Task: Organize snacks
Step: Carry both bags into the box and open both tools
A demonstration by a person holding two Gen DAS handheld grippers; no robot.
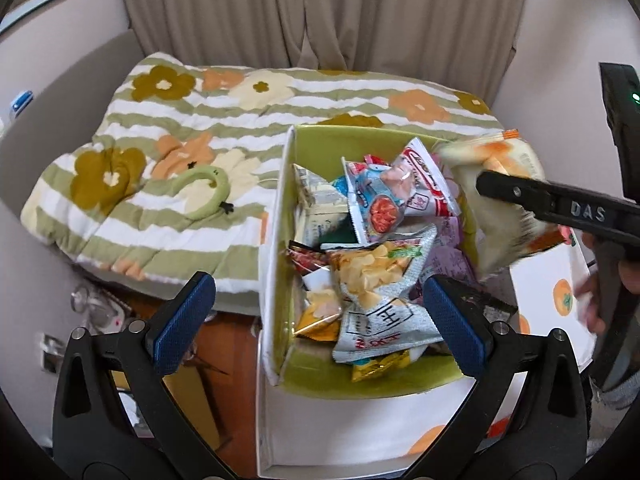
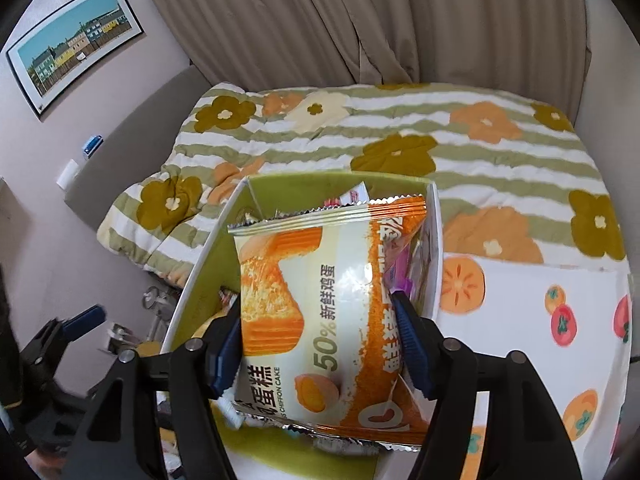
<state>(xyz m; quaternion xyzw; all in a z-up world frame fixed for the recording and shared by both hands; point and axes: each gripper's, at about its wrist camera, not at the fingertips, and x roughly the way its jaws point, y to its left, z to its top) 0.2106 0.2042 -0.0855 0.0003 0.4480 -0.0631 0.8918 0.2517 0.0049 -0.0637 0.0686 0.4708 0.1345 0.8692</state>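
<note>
- Hanging over a green-lined storage box (image 1: 280, 216), the left gripper (image 1: 316, 316) has its blue-padded fingers (image 1: 182, 320) spread as wide as they go, with nothing between them.
- Seen from the left wrist, the box is heaped with snack packets: a silver potato-chip bag (image 1: 380, 280) lies on top at the near side, and a red-and-white packet (image 1: 424, 184) and a blue-and-white packet (image 1: 372, 204) stand towards the far side.
- That same view shows the right gripper (image 1: 496, 188) from the side, reaching in over the box's right edge with a blurred chiffon cake packet (image 1: 492, 184) at its tip.
- The right wrist view gives what the left cannot: the cake packet (image 2: 320, 312) fills the gap between the right gripper's (image 2: 320, 340) blue pads (image 2: 412, 344), printed with a cake slice, an egg and "50%", directly above the box's (image 2: 200, 280) green interior. The left pad seems to touch the wrapper; whether the pads still pinch it cannot be told.
- Only the right wrist view shows the wall picture of coloured houses (image 2: 72, 44), up and left of the box.
- Only the left wrist view shows a green plush band (image 1: 204, 192) lying on the flowered quilt (image 1: 168, 152), left of the box.
- Both views show the quilt behind the box, beige curtains (image 1: 320, 12) beyond it, and a white cloth printed with persimmons (image 2: 520, 320) to the box's right.
</note>
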